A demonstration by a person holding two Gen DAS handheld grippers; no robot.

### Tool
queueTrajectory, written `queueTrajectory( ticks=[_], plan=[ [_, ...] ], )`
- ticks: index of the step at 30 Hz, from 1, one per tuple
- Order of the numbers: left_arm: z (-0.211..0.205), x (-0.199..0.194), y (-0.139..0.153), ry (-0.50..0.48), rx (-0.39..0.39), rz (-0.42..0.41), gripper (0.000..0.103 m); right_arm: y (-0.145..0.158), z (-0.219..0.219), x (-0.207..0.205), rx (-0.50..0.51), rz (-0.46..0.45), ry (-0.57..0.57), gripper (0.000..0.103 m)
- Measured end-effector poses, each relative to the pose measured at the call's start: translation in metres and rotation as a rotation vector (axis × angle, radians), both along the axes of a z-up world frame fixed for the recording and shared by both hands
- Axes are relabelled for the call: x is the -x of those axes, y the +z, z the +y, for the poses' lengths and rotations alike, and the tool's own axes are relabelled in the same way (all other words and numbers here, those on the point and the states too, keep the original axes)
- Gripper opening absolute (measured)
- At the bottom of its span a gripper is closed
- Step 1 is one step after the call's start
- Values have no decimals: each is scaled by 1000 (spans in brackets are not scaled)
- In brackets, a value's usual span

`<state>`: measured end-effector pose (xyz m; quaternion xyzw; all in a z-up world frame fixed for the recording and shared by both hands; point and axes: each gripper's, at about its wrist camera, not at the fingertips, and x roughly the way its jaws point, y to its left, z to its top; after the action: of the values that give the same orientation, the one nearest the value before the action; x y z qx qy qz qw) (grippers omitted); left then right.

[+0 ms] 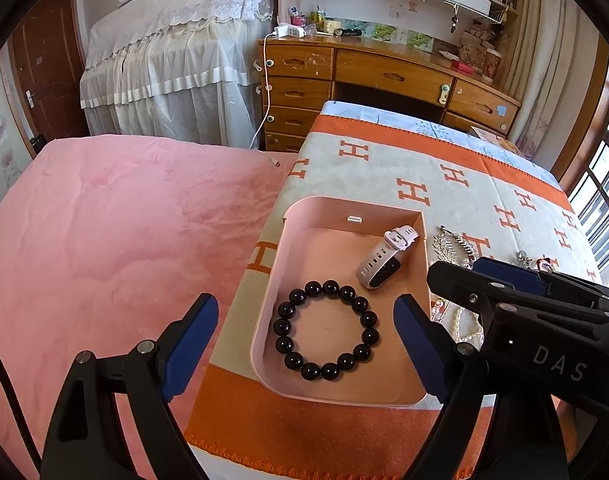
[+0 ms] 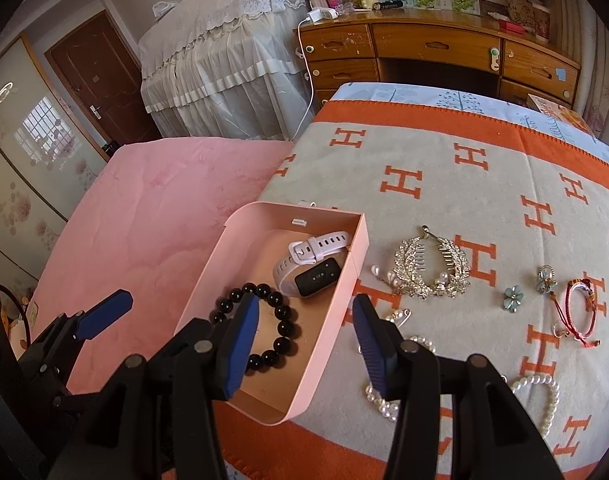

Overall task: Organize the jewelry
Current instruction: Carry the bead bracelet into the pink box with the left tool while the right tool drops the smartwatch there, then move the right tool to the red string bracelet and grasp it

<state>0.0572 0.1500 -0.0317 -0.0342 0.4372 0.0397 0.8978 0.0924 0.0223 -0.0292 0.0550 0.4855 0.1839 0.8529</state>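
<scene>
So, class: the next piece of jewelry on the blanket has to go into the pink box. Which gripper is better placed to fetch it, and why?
Right. The right gripper is open over the pearl strands, beside the loose pieces; the open left gripper straddles the pink box.

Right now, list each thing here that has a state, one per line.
Box: open, no lid in view.
Watch: in box, strap buckled, screen dark.
Black bracelet: in box, lying flat.
Hair comb: on blanket, outside box.
Pearls: on blanket, outside box.
Left gripper: jaws open, empty.
Right gripper: jaws open, empty.
</scene>
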Motion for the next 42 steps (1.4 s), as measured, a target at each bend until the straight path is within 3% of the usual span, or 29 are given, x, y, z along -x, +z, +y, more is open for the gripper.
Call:
queueTrajectory(
  ticks=[5, 18, 29, 42],
  plan=[
    [-3, 4, 4, -9, 5, -13, 97, 6, -9, 6, -15, -11, -9, 49],
    [-17, 14, 18, -24, -15, -61, 98, 27, -50, 29, -67, -83, -55, 49],
    [-74, 22, 29, -127, -62, -85, 98, 33, -112, 46, -51, -128, -152, 49],
    [-150, 5, 29, -243, -52, -60, 98, 32, -197, 53, -48, -147, -279, 49]
  ],
)
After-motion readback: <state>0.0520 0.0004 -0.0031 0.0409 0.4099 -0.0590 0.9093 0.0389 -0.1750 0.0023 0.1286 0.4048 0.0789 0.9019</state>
